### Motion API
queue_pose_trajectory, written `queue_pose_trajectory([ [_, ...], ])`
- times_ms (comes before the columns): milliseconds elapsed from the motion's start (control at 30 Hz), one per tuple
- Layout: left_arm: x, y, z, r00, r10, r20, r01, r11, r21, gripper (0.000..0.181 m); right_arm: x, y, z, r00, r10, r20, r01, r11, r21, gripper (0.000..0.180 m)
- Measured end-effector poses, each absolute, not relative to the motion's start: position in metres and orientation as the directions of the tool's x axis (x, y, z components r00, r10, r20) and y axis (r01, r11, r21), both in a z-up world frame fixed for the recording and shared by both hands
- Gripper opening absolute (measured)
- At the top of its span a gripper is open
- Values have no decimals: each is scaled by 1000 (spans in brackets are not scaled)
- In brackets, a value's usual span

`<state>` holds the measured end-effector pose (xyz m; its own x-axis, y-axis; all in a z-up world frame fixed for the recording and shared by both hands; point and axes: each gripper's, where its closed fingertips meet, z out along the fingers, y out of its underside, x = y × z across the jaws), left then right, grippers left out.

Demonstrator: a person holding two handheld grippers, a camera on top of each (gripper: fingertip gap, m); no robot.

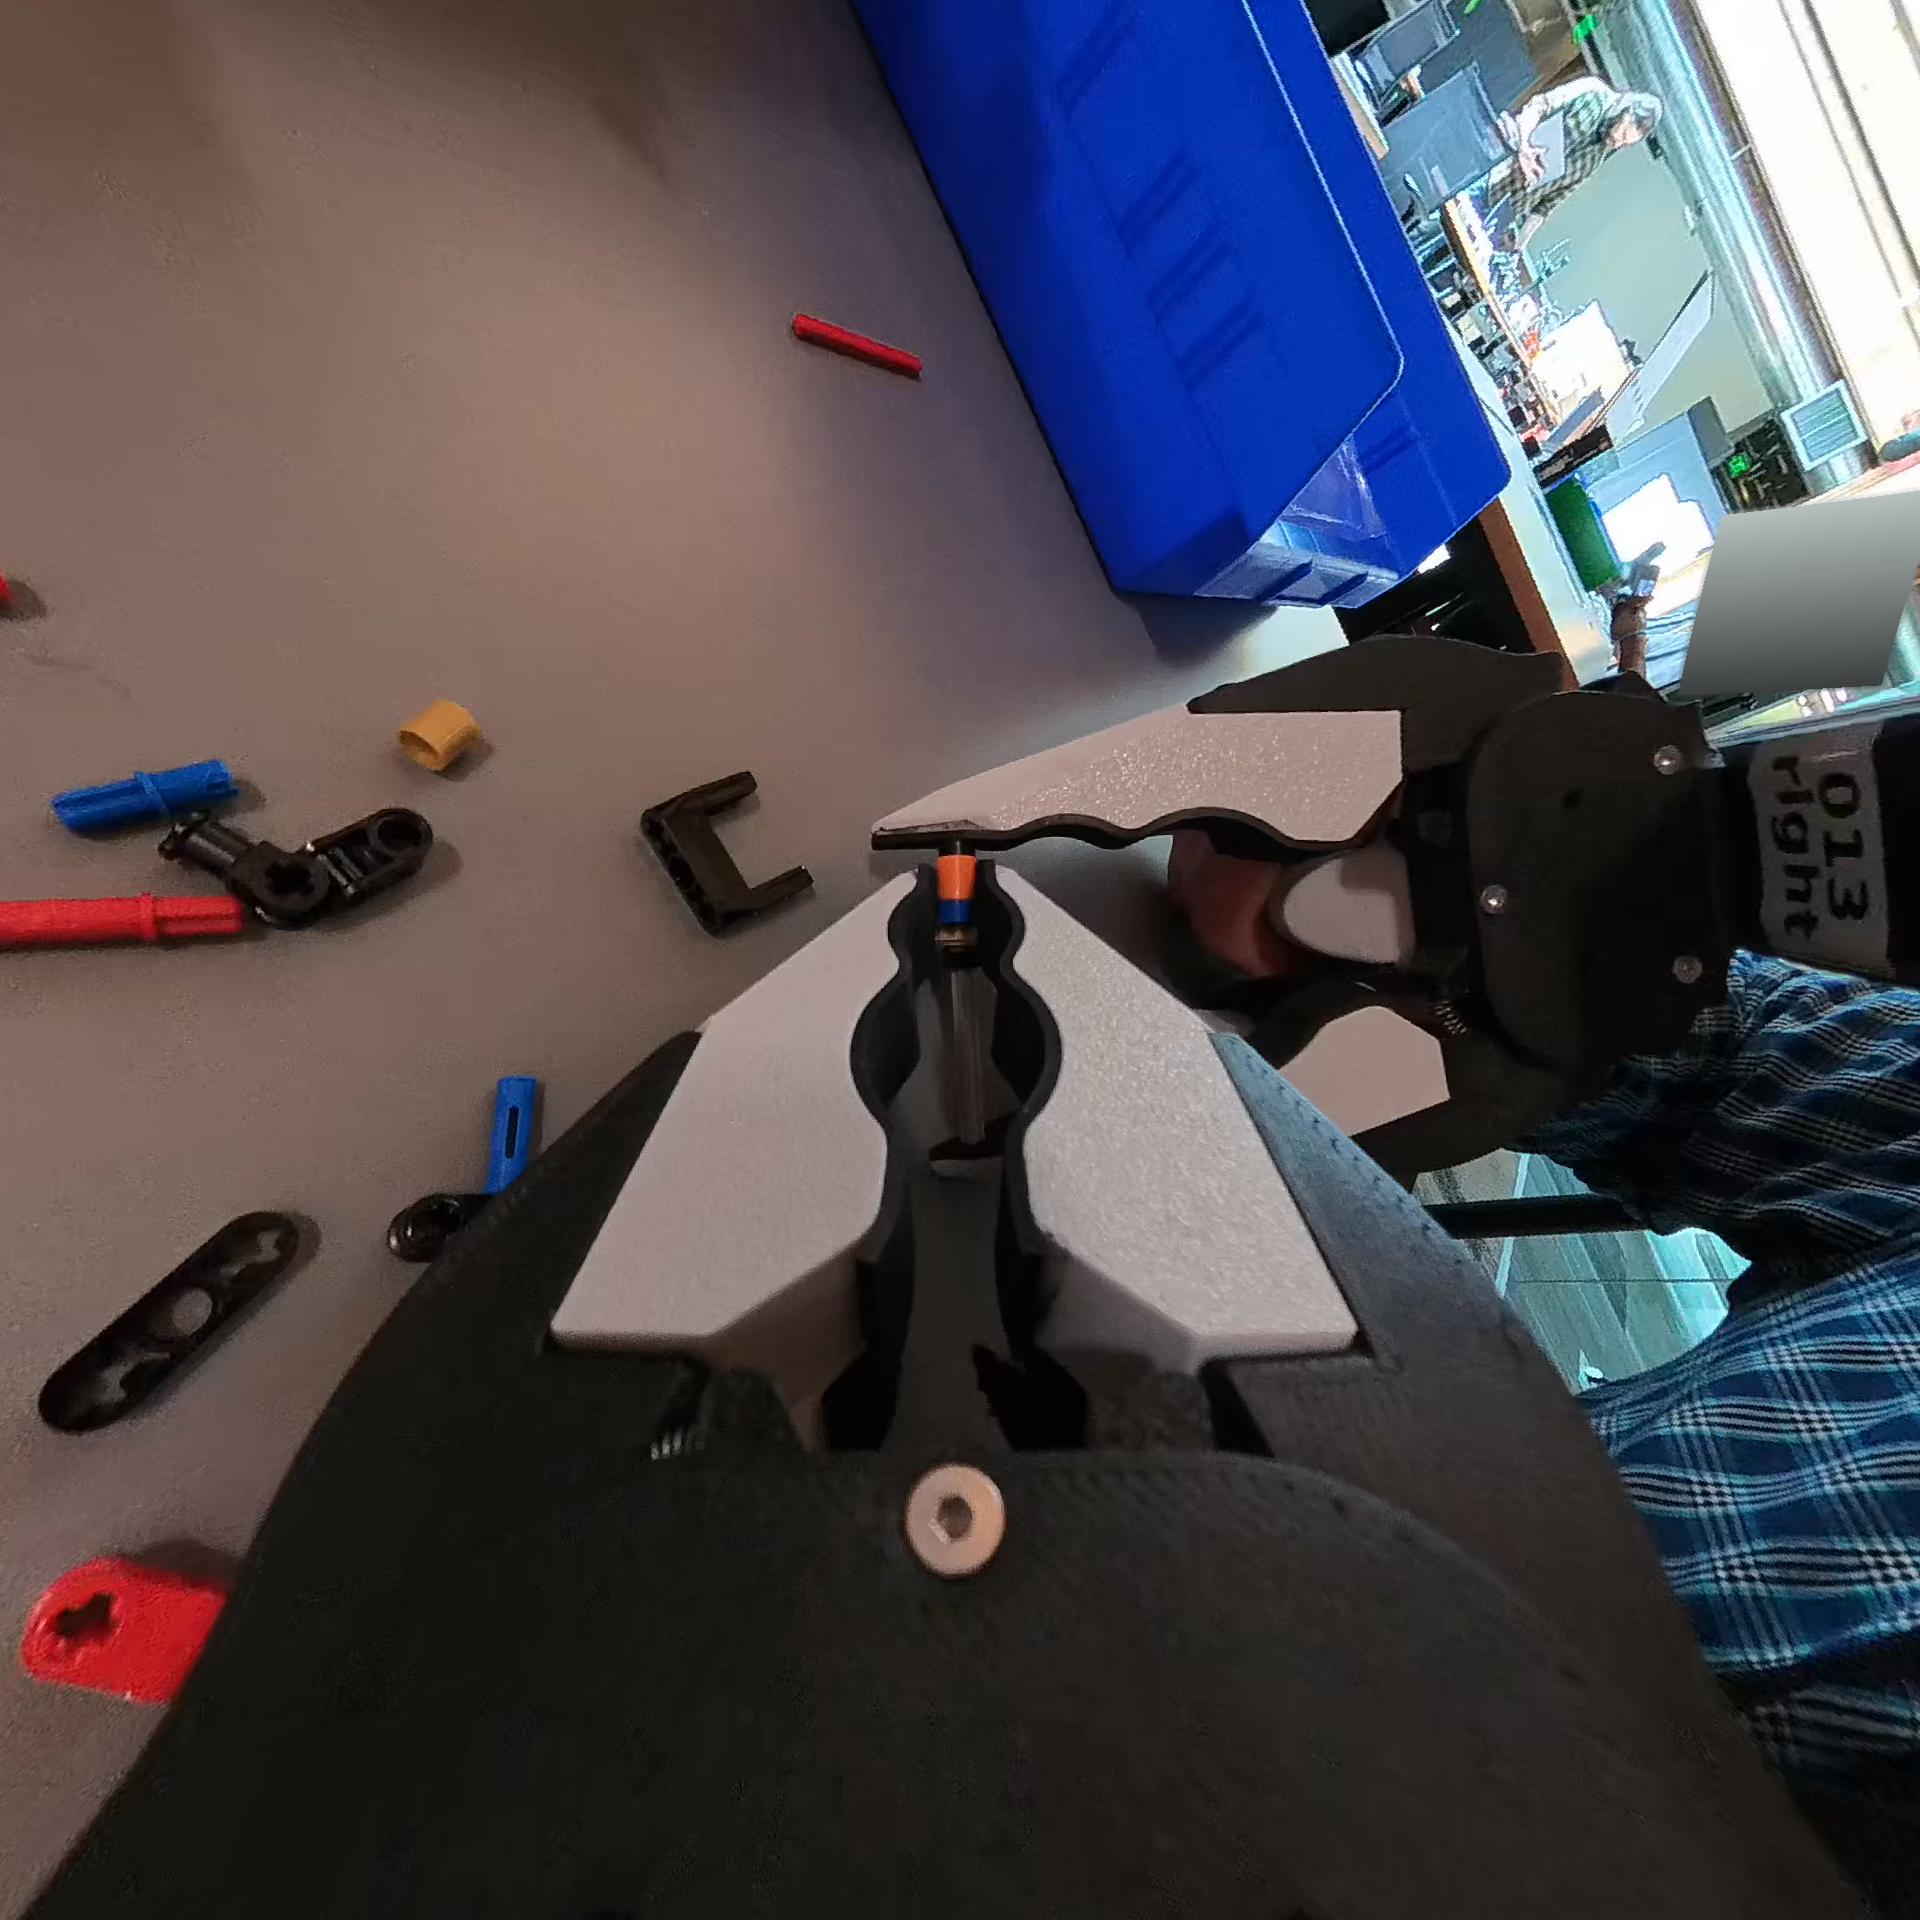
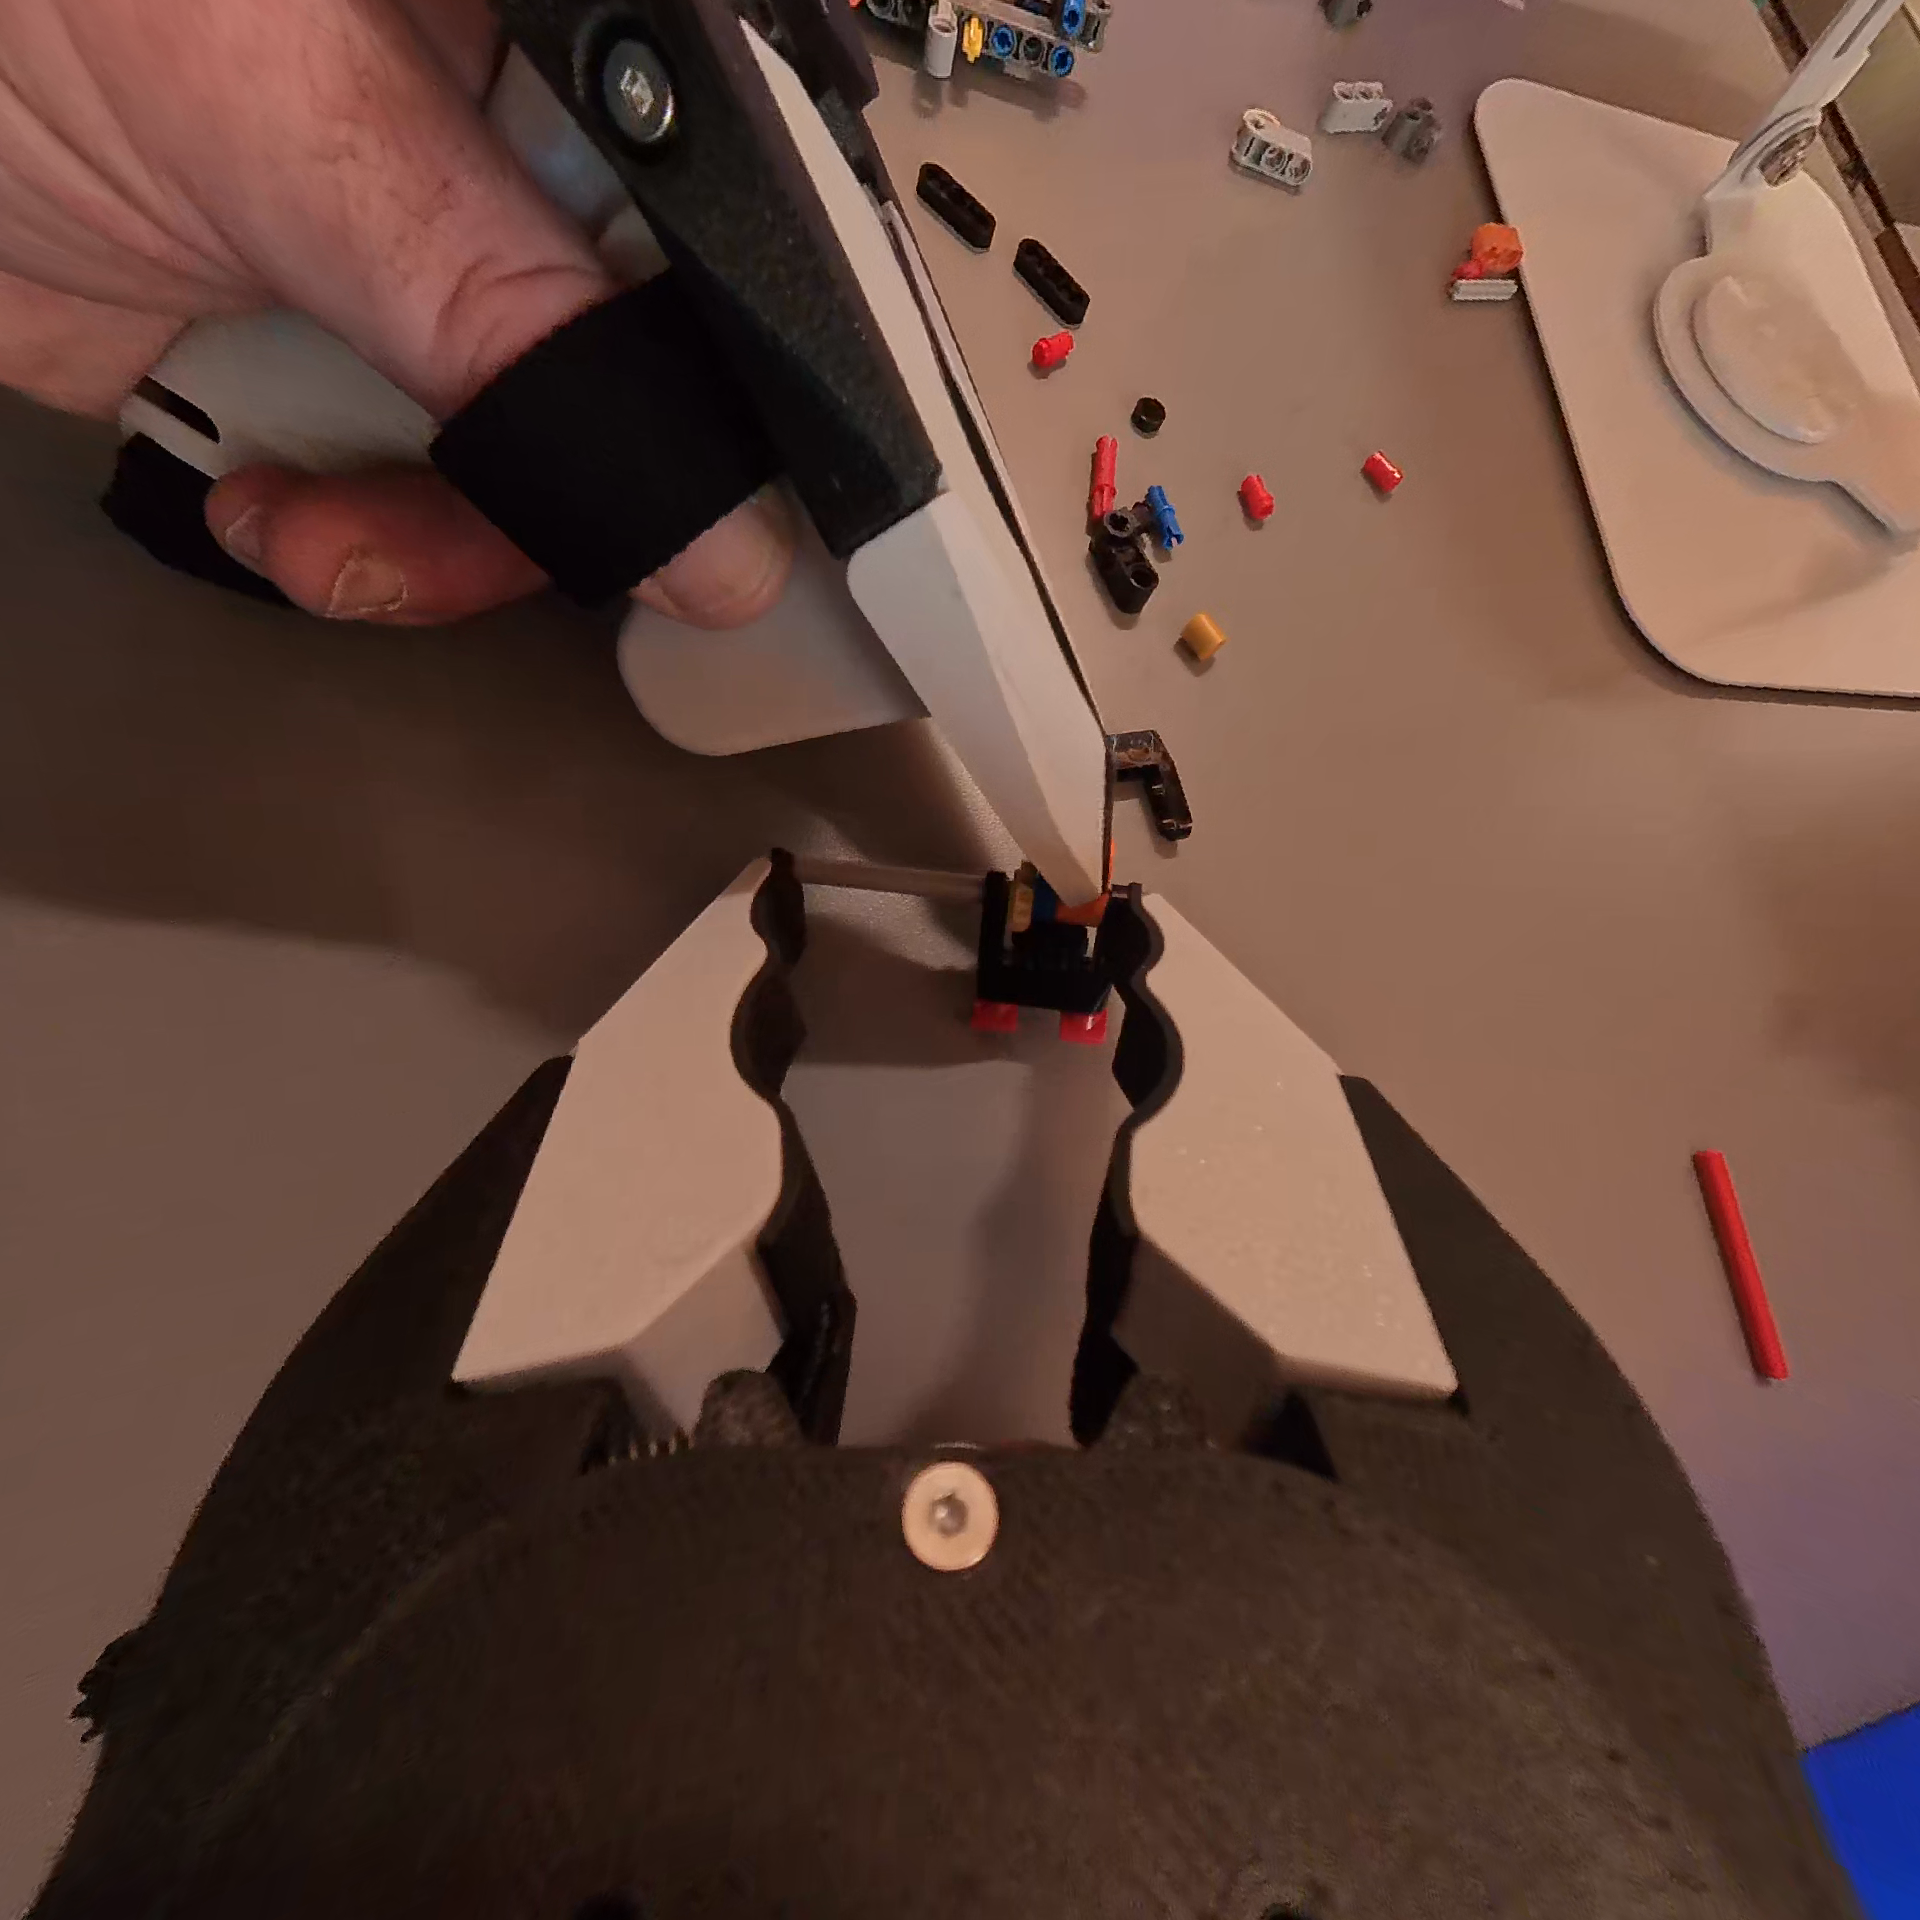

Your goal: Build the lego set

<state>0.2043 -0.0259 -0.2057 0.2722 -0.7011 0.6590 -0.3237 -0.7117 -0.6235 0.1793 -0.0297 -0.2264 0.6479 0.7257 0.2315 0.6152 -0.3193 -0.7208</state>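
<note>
My left gripper [image 1: 954, 883] is shut on a small assembly: a grey axle [image 1: 966, 1039] with a blue and an orange bush [image 1: 953, 871] at its tip. In the right wrist view the left gripper [image 2: 1081, 883] comes in from the upper left and holds this assembly, a black frame [image 2: 1039, 966] with two red pins, on the grey axle [image 2: 894, 875]. My right gripper [image 2: 954, 904] is open wide, and the axle spans between its two fingertips. In the left wrist view one right finger [image 1: 1143, 769] touches the axle's orange end.
A blue bin [image 1: 1195, 260] stands at the table's far side. Loose parts lie around: a long red axle [image 2: 1740, 1262], a black U-frame [image 1: 717, 847], a tan bush [image 2: 1202, 636], and red, blue and black pins and beams. A white stand base [image 2: 1662, 364] is at the right.
</note>
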Motion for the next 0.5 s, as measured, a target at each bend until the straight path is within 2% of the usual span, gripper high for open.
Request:
queue_pose_trajectory([
  [500, 204, -26, -205, 272, -707, 653, -321, -706, -631, 6, 179, -30, -226, 591, 749, 298, 685, -271, -676, 55],
])
